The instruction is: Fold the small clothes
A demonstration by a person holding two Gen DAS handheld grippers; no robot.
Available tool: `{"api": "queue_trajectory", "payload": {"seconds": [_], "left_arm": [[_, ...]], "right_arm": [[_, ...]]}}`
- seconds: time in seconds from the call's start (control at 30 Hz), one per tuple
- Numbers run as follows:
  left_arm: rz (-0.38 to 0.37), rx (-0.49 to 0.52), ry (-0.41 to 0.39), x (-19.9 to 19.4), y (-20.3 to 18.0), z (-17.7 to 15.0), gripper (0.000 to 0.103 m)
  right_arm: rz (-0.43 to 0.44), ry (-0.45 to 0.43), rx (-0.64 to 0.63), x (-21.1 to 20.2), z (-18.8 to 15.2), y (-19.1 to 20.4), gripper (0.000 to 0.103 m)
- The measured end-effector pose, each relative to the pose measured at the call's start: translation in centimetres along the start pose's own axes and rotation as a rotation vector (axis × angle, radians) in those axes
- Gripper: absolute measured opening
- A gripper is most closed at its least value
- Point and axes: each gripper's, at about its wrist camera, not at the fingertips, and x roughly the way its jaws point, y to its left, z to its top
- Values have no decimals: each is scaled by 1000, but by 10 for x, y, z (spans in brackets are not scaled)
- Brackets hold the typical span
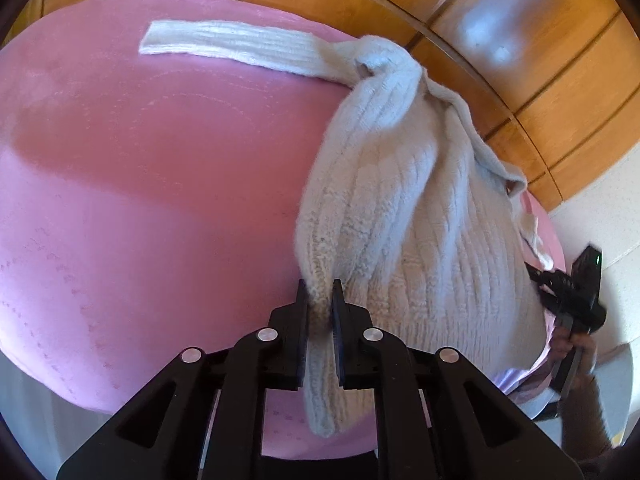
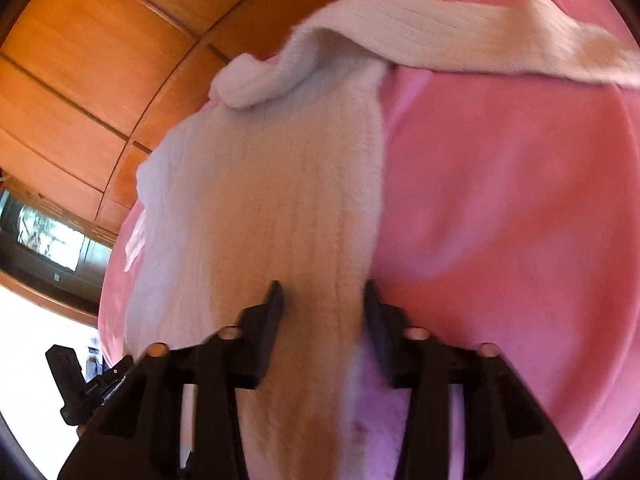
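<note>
left gripper (image 1: 320,286): matte black plastic, two flat narrow fingers tapering to angled tips, at lower centre of the left wrist view.
linkage: angular black arms with triangular cut-outs, spreading toward the bottom corners.
pins: four round silver pivot pins in a shallow arc across the arms.
right gripper (image 2: 324,290): same black build, blurred; its pins showed as dull rings.
hand (image 1: 576,348): at the right edge of the left wrist view, around a black handle.
sleeve (image 1: 592,420): dark brownish, lower right.
</note>
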Motion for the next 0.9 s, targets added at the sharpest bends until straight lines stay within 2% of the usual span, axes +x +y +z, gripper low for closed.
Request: {"api": "queue_trajectory", "payload": {"seconds": [0.13,0.2,0.27,0.3,0.37,0.4,0.43,0.47,0.5,0.6,0.67,0.7,0.8,0.9], "left_arm": [[-60,18,7,-10,-7,-4,5],[-118,22,5,-21,-13,-8,5],[-126,31,41,-16,-18,-12,6],[-117,28,51,-13,-18,-13,7],[-114,-19,25,-13,-7,-7,18],[-112,-75,-5,-17,5,-1,31],[-106,-119,-31,-21,14,4,43],[-93,-176,-73,-28,28,13,47],[-67,-210,-113,-34,40,21,48],[72,-271,-192,-44,70,51,49],[145,-317,-229,-45,88,71,56],[167,-333,-245,-45,95,80,56],[257,-362,-262,-37,117,113,56],[285,-368,-267,-25,130,143,56]], "right_arm": [[-148,-84,-174,-39,-5,24,5],[-252,-145,-201,-65,-3,19,4],[-335,-134,-183,-68,-2,3,5],[-343,-115,-167,-64,-2,-2,5],[-333,-91,-142,-57,-4,-9,9],[-340,-96,-132,-55,-5,-9,18],[-353,-105,-132,-53,-6,-8,22],[-360,-121,-130,-54,-5,-4,31],[-361,-140,-125,-57,-6,0,42],[-386,-215,-172,-61,-3,27,50],[-347,-238,-223,-58,-4,50,56],[-312,-234,-249,-54,-5,63,60],[-234,-198,-327,-33,-10,92,61],[-171,-127,-398,-3,-18,118,62]]}}
